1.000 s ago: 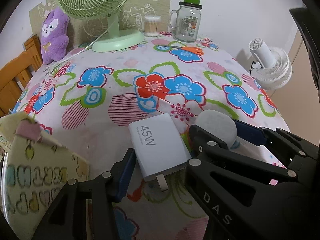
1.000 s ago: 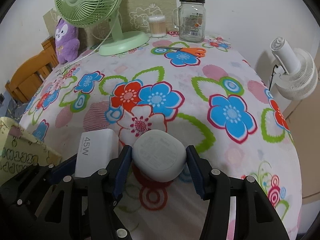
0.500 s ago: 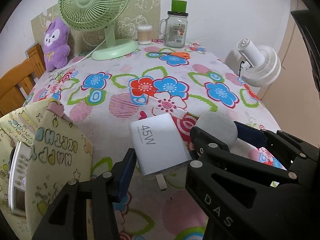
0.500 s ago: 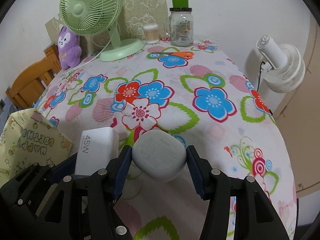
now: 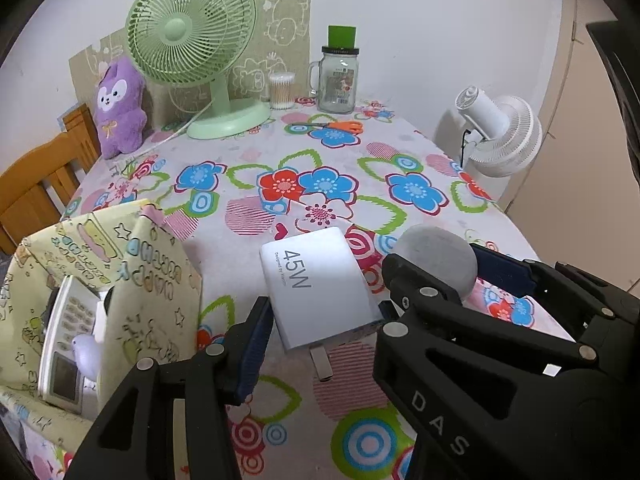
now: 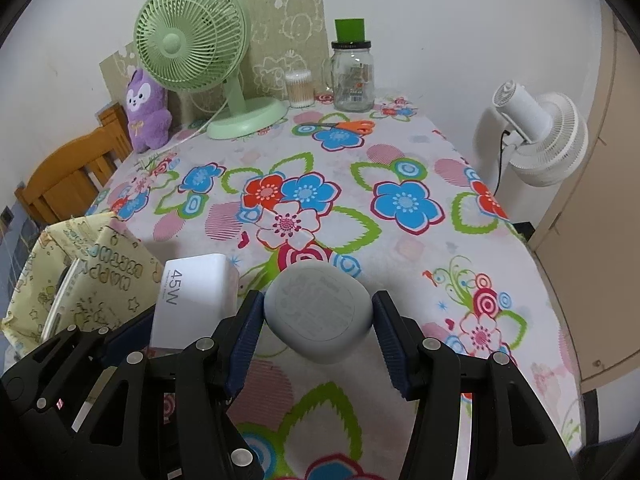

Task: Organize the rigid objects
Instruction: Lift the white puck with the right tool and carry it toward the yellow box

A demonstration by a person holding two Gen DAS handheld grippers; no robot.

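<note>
My left gripper is shut on a white 45W charger, held above the floral tablecloth with its plug prongs pointing toward me. My right gripper is shut on a rounded grey case, also held above the table. The two grippers are side by side: the charger shows in the right wrist view and the grey case in the left wrist view. A yellow patterned storage bag stands open at the left, with a white remote inside.
At the back of the table stand a green fan, purple plush, cotton swab jar, glass jar with green lid and orange scissors. A white fan is right, a wooden chair left.
Both grippers have pulled back and risen with their objects held. The yellow bag has come further into view at the left, showing the remote inside.
</note>
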